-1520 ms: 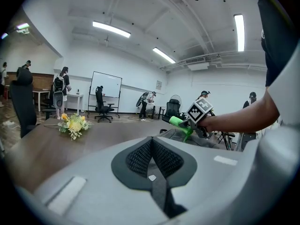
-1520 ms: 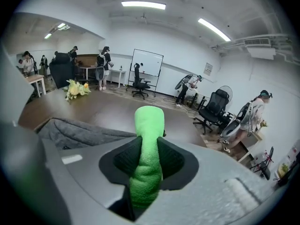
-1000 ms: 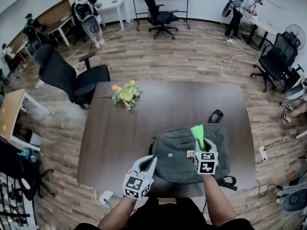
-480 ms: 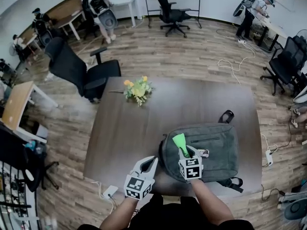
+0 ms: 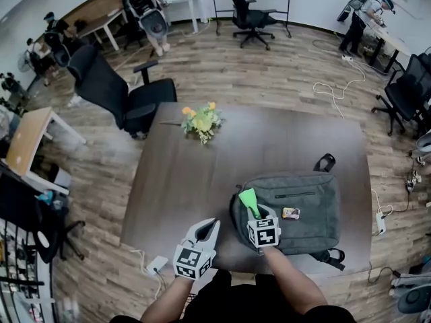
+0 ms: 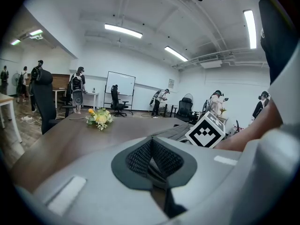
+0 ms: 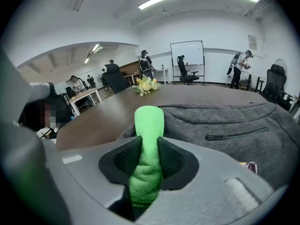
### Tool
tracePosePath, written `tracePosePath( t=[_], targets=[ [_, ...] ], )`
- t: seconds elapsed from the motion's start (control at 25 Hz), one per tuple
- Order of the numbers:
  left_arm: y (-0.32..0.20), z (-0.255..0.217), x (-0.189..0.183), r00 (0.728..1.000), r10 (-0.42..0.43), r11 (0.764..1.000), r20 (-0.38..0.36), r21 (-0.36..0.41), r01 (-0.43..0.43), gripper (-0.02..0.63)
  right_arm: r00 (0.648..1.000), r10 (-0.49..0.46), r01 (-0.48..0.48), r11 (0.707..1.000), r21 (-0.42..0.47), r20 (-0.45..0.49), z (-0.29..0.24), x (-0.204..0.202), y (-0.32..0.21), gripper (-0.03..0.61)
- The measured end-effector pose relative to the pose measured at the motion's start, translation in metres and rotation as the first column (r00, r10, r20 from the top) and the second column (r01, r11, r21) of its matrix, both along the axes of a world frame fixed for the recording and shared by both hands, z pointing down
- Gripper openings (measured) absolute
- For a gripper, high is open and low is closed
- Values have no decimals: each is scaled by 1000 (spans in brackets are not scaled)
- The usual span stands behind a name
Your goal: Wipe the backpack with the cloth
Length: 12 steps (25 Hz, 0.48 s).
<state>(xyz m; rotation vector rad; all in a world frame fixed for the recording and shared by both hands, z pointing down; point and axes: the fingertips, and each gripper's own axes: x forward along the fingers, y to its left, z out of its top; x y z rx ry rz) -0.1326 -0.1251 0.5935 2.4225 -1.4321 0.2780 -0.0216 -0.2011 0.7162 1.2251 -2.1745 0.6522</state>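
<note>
On the table (image 5: pixel 195 180), the grey backpack (image 5: pixel 306 210) lies at five o'clock. The right hand-held gripper (image 5: pixel 254 214), jaws clamped on the green cloth (image 5: pixel 248 198), sits at its nine o'clock edge; wiping looks underway, with much surface likely left. The left hand-held gripper (image 5: pixel 211 227) hangs nearby, jaws together, empty.

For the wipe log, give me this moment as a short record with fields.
backpack: grey, lying flat on the table
right tongs: shut on green cloth
left tongs: shut, empty, beside the backpack, not touching it
cloth position: over the backpack's end nearest the left tongs; contact cannot be told
also on table: flowers
</note>
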Motion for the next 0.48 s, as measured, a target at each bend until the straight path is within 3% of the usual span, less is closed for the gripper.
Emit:
tracePosePath(
  t=[0.48],
  targets=[
    [-1,-4,20,999,48,999,-4,7,-48,20,995,86,-86,996,7,-58,0,46,-3,103]
  ],
)
